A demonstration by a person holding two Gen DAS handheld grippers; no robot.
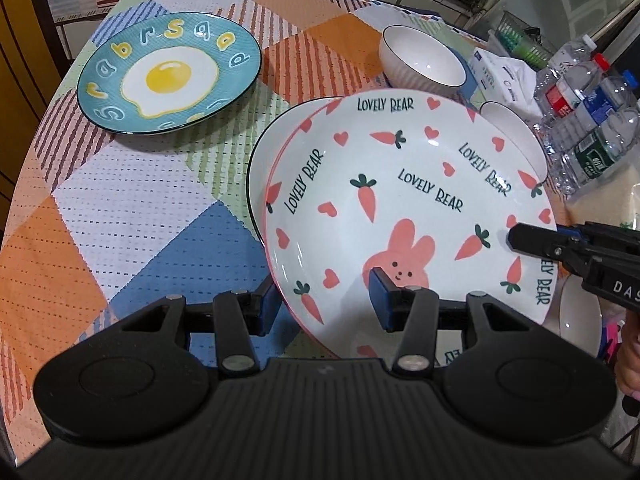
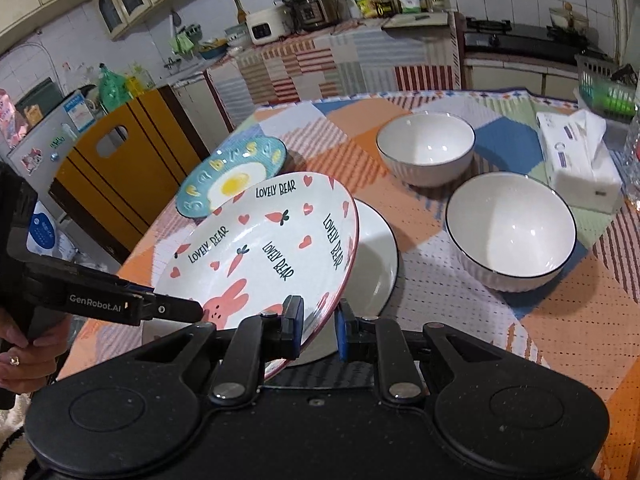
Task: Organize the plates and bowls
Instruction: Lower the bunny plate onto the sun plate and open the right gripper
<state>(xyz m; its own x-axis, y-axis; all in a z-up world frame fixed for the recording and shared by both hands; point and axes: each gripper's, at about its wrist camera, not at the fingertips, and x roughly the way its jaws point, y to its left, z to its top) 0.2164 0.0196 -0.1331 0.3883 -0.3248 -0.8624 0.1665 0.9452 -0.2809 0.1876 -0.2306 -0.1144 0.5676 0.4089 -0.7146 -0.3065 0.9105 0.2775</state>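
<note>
A white rabbit-and-carrot plate (image 1: pixel 400 184) (image 2: pixel 264 248) hangs tilted over a white dark-rimmed plate (image 1: pixel 256 168) (image 2: pixel 376 256) on the checked tablecloth. My left gripper (image 1: pixel 324 304) is shut on its near rim, one pad under and one on top. My right gripper (image 2: pixel 319 330) is shut on the opposite rim and shows in the left wrist view (image 1: pixel 516 238). A blue fried-egg plate (image 1: pixel 168 76) (image 2: pixel 232 176) lies to the far left. Two white bowls (image 2: pixel 426 148) (image 2: pixel 510 232) stand upright on the right. Whether the two plates touch I cannot tell.
A tissue pack (image 2: pixel 576 160) and several water bottles (image 1: pixel 580 120) crowd the table's right side. Another white dish (image 1: pixel 580 320) sits by the right gripper. The round table edge (image 1: pixel 36 152) curves on the left, with a yellow chair (image 2: pixel 120 168) beyond it.
</note>
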